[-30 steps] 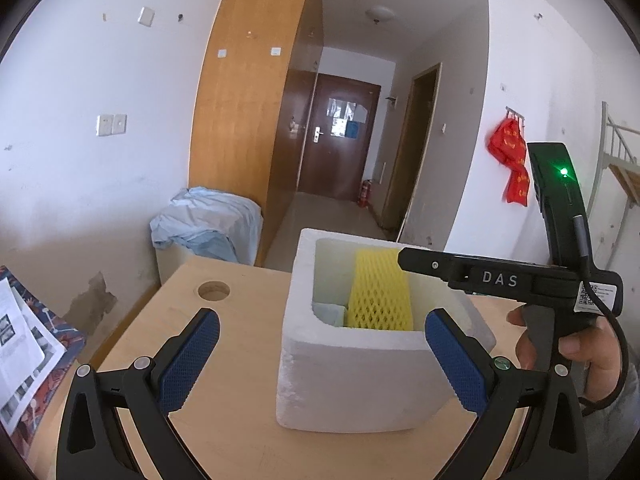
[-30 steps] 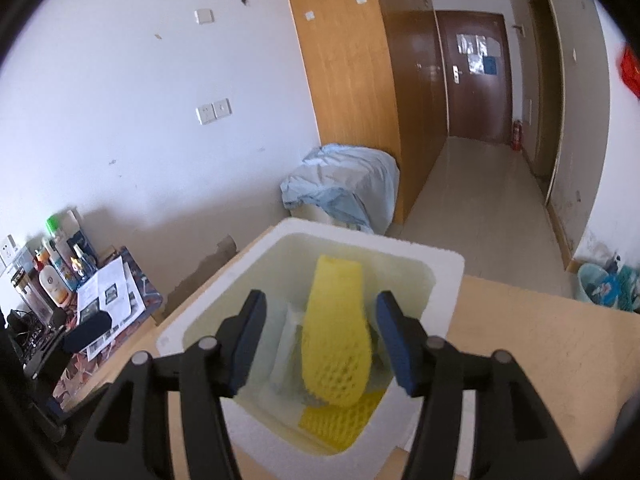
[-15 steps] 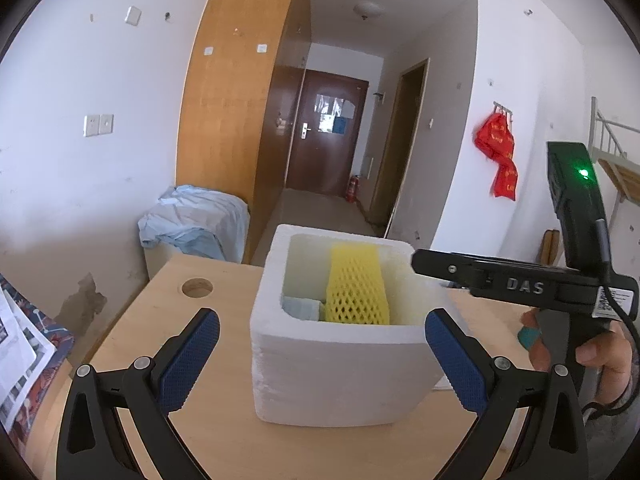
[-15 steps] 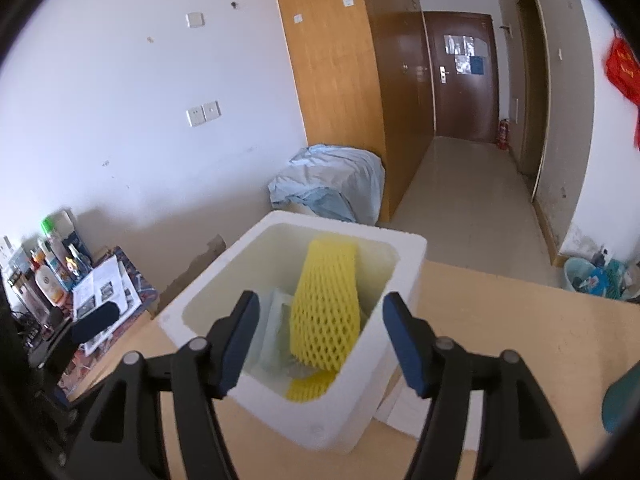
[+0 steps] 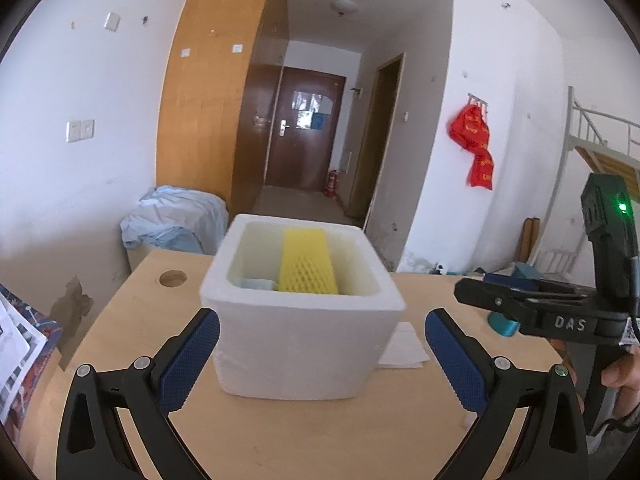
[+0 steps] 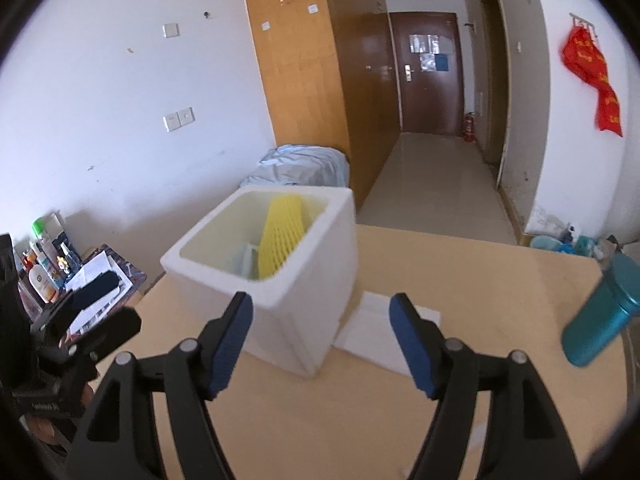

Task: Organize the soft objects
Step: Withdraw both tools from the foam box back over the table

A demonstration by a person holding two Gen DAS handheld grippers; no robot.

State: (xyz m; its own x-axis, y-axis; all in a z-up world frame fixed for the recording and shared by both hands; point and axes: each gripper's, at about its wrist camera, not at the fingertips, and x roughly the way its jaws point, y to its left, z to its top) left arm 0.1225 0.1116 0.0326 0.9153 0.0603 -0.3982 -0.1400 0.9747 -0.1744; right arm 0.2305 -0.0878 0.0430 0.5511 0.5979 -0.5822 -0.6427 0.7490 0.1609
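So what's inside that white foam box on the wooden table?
Inside the white foam box a yellow foam net sleeve stands leaning on the far wall, with a pale folded packet beside it. The box's near wall hides the bottom.

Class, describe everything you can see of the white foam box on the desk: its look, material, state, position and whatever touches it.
The white foam box looks like thick-walled polystyrene, roughly cubic, open-topped with no lid in view. It stands upright on the wooden desk. Inside, a yellow foam net sleeve leans against its far wall, beside a pale item too hidden to identify. A flat white sheet lies at its base on one side. No gripper touches it.
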